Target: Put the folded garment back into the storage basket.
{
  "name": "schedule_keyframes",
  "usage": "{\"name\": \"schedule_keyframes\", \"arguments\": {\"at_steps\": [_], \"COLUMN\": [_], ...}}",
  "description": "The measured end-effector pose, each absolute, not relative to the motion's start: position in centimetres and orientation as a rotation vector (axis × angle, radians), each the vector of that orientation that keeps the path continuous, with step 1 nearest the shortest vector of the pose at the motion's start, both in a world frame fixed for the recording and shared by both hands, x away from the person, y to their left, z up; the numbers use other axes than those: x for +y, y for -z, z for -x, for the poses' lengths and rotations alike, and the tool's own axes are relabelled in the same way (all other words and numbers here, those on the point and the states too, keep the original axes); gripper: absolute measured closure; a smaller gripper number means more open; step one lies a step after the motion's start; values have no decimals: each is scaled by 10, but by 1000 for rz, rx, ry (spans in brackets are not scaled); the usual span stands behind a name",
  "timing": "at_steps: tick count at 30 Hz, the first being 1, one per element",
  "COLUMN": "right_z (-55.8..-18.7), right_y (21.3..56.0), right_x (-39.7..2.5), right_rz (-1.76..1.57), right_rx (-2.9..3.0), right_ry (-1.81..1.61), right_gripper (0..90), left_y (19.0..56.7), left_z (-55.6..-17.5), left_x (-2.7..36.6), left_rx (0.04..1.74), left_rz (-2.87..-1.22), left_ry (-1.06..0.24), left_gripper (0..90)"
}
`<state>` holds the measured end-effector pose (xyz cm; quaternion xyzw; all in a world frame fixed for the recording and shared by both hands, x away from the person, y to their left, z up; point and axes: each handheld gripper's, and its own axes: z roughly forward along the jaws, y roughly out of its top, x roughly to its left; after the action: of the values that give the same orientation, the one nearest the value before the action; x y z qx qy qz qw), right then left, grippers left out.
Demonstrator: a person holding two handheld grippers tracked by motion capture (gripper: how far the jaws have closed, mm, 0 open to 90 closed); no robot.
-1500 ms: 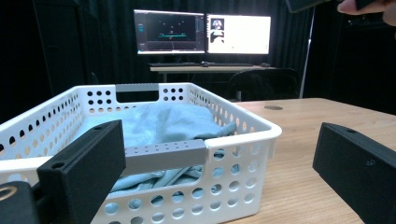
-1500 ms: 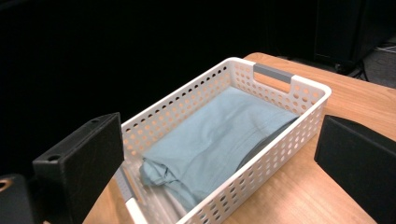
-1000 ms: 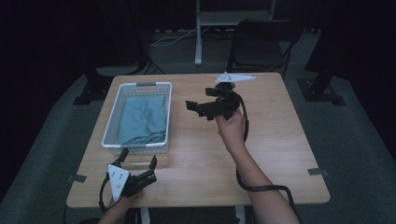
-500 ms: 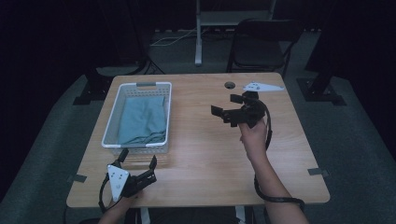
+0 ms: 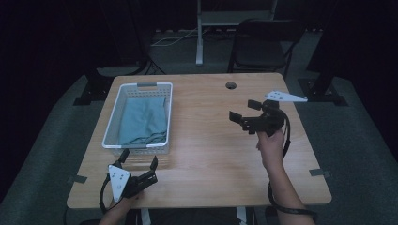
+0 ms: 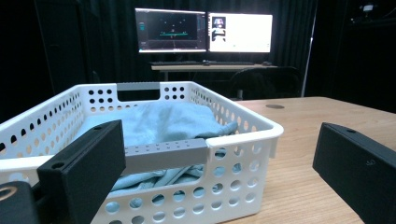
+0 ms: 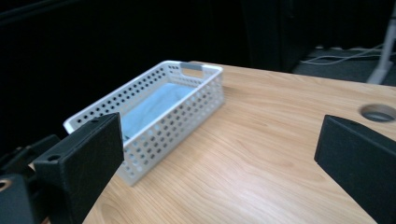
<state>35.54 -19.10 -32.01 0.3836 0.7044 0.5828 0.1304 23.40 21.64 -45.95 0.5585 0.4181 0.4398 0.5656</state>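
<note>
One white basket (image 5: 112,123) holding one blue cloth (image 5: 143,119) sits at ten o'clock on the table (image 5: 206,154). Left tongs (image 5: 139,164) and right tongs (image 5: 244,111) both gape wide, empty.

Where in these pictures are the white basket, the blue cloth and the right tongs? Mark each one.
white basket (image 5: 110,126): high view, on its left rim.
blue cloth (image 5: 143,119): high view, middle of the fabric inside the basket.
right tongs (image 5: 245,110): high view, midway between the fingertips.
</note>
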Motion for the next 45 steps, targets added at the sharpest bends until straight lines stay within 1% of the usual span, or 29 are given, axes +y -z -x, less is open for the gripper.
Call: {"name": "schedule_keyframes", "arguments": {"at_steps": [7, 18, 31, 45], "right_z": [-343, -332, -314, -293], "right_y": [334, 354, 390, 415], "right_x": [-221, -250, -272, -295], "right_rz": [-1155, -1232, -1315, -1403], "right_rx": [2001, 1932, 1901, 1830], "right_ry": [-1724, -1711, -1661, -1626], "right_gripper": [16, 17, 16, 16], "left_y": [460, 460, 460, 460], "left_z": [-234, -234, -233, -234], "left_x": [217, 217, 217, 217], "left_rx": [982, 980, 977, 979], "left_rz": [-1313, -1311, -1305, -1309], "left_ry": [-1034, -1035, -1035, -1034], "left_gripper": [39, 38, 38, 38]}}
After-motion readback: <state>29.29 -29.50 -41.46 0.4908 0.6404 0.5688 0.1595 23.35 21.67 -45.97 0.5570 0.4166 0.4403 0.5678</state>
